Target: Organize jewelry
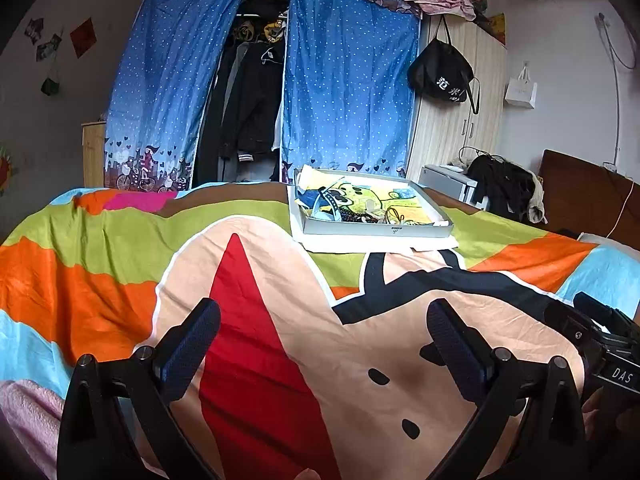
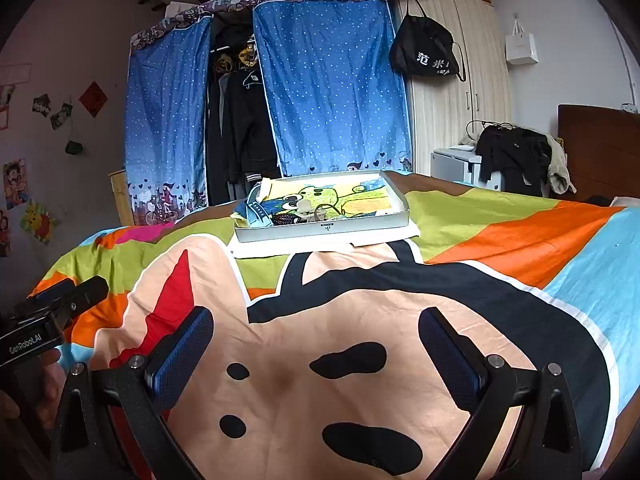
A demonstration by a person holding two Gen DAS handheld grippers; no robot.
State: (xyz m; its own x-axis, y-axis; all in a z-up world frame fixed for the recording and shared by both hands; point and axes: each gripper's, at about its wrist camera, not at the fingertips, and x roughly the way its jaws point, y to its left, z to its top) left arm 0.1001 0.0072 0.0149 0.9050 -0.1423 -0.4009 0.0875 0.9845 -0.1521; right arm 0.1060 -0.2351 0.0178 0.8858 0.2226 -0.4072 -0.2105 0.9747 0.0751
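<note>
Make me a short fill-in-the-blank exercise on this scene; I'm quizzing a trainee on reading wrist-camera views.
1. The jewelry lies in a shallow grey ____ on the bedspread.
2. Both the left gripper and the right gripper have their jaws ____, with nothing between them.
3. The curtains behind the bed are mainly ____ with small white dots.
4. A ____ bag with white characters hangs on the wardrobe.

Missing words: tray; open; blue; black

A shallow grey tray [image 1: 378,229] sits flat on the bedspread, well ahead. Jewelry [image 1: 362,214] lies jumbled at its near edge: dark beads, a studded strap, thin cords.
</note>
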